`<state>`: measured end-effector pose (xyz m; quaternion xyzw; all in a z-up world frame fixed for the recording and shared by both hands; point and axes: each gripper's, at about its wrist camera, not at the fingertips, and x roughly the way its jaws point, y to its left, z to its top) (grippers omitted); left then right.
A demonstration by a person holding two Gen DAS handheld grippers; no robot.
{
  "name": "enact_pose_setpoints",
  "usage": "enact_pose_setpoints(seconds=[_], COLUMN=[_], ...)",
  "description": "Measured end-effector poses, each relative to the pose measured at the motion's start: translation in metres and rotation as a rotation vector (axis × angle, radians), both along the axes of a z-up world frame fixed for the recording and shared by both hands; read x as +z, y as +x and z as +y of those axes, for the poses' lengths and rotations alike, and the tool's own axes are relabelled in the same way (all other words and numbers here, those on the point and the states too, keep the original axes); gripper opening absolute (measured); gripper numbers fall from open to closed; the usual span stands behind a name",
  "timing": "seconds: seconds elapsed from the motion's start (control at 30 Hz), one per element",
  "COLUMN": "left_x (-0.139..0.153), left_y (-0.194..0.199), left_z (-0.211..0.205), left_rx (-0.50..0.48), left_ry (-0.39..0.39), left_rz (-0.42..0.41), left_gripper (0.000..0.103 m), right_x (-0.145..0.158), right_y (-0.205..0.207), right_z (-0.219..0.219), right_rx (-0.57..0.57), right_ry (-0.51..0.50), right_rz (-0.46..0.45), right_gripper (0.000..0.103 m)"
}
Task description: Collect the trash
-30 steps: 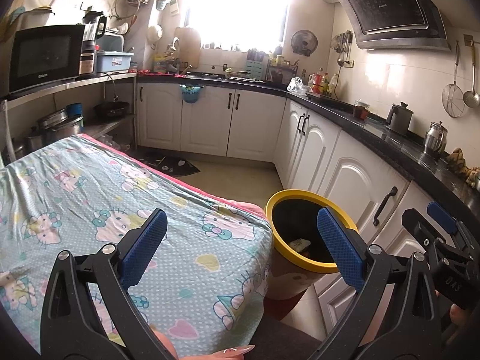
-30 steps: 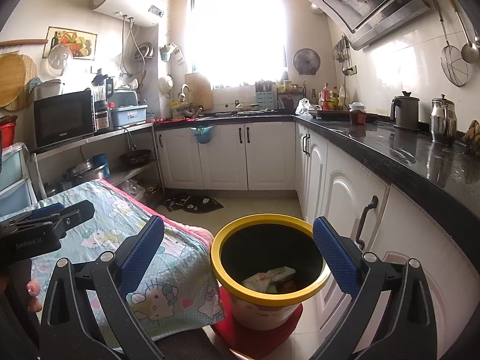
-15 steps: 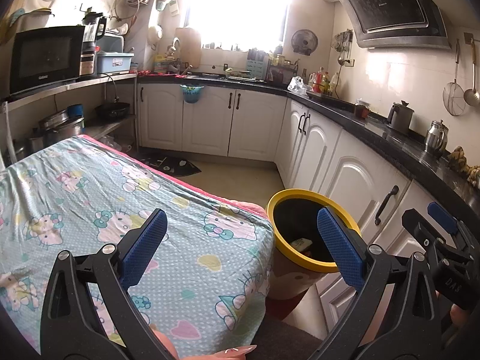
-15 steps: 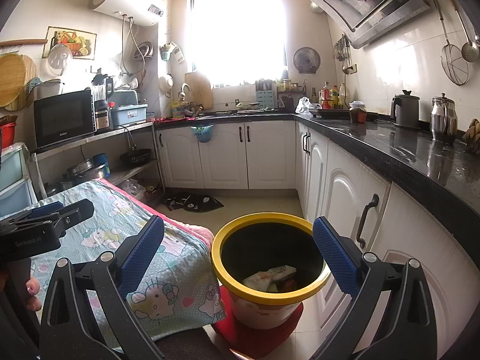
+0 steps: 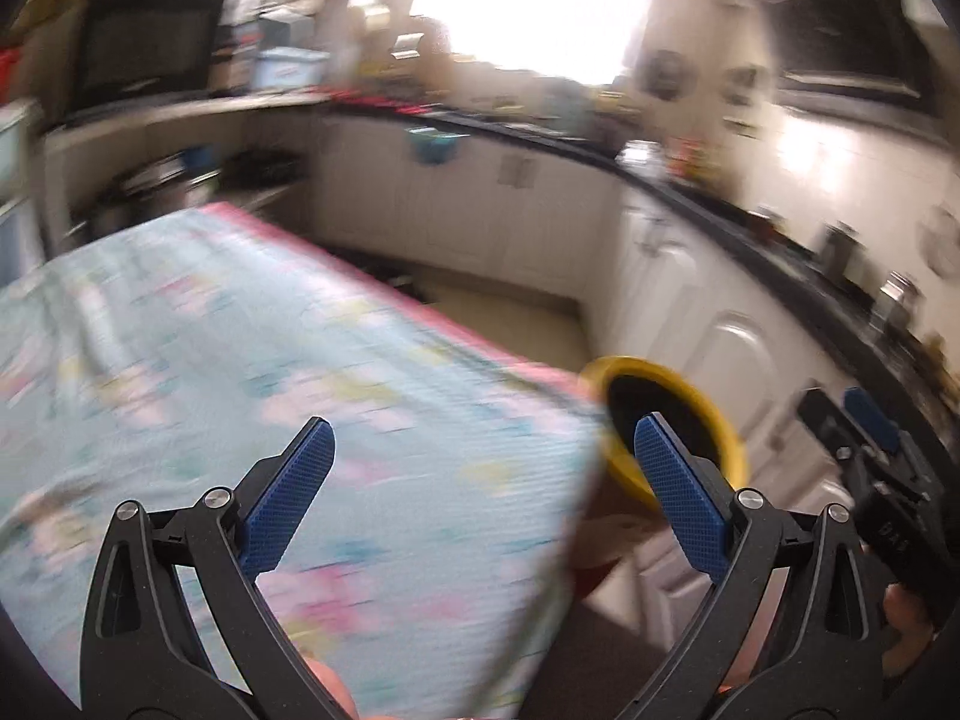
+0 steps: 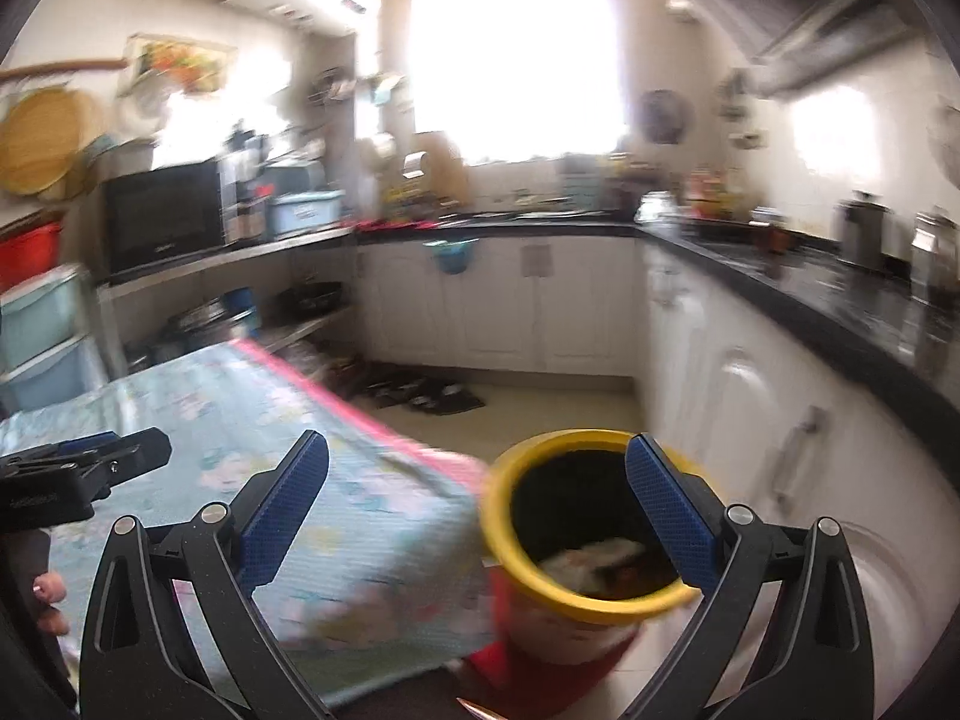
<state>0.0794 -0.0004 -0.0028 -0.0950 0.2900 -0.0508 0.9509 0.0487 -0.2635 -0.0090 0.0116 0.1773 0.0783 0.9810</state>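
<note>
Two claws spread, empty: left gripper [image 5: 483, 480], right gripper [image 6: 477, 492] | yellow-rimmed round trash bin [image 6: 591, 519] beside patterned tablecloth [image 6: 252, 420], holds scraps | blurred, cloth seemingly bare | next: locate more litter.

Blown-out window [image 6: 510, 54] backlight, heavy motion blur, and fisheye-darkened corners in both views.

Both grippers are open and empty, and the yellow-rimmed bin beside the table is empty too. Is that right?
Not quite. The bin is not empty: the right wrist view shows pale trash lying at its bottom. The rest holds: the left gripper and right gripper are both open with nothing between their fingers.
</note>
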Motion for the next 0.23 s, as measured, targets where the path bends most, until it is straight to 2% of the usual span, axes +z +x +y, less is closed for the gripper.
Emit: enact_pose_setpoints(seconds=[0.1,0.17,0.2,0.23], left_x=[-0.008,-0.018,-0.026,-0.033], left_y=[-0.023,-0.044,-0.058,-0.071], left_z=[0.080,0.136,0.168,0.195], left_rx=[0.254,0.462,0.579,0.674], left_ry=[0.052,0.101,0.113,0.117], left_rz=[0.027,0.071,0.113,0.147], left_gripper=[0.092,0.092,0.092,0.092], right_x=[0.000,-0.003,-0.009,-0.013], right_y=[0.026,0.035,0.037,0.037], right_z=[0.080,0.136,0.182,0.212], right_rx=[0.241,0.419,0.536,0.595], right_ry=[0.014,0.023,-0.007,-0.039], right_rz=[0.089,0.146,0.187,0.221], right_gripper=[0.097,0.097,0.097,0.097])
